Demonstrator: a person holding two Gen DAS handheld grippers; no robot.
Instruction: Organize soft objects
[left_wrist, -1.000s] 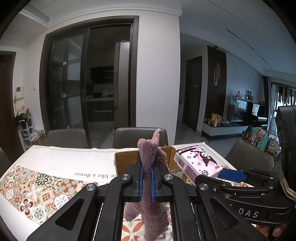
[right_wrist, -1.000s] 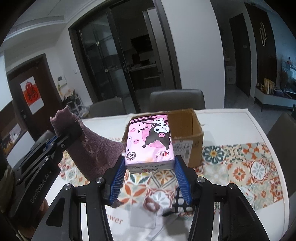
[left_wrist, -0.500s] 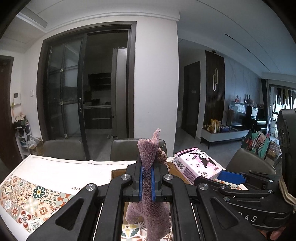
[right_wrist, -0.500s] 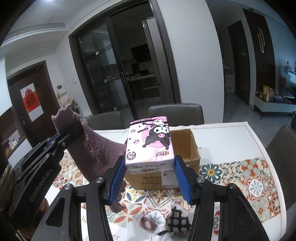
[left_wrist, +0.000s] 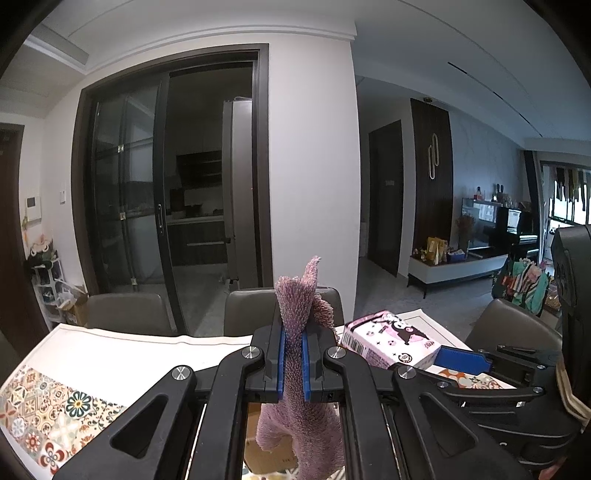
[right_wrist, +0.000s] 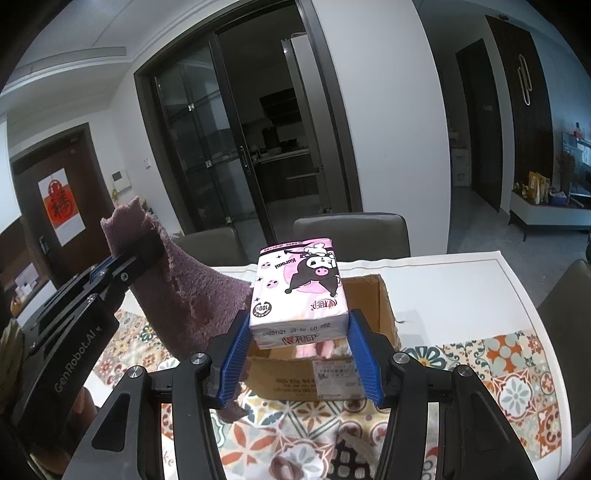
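Observation:
My left gripper is shut on a fuzzy purple cloth, which sticks up above the blue pads and hangs below them. In the right wrist view that cloth drapes at the left from the left gripper. My right gripper is shut on a pink tissue pack printed with a black cartoon figure, held just above the front edge of an open cardboard box. Something pink lies inside the box. The left wrist view shows the tissue pack at the right.
The table wears a white runner and a patterned tile cloth. A small brown ring and a dark patterned item lie near the front edge. Grey chairs stand behind the table, before glass doors.
Both grippers have moved forward toward the box, carrying the cloth and the tissue pack. The box now sits nearer and lower in the right wrist view, with the pack over its front edge.

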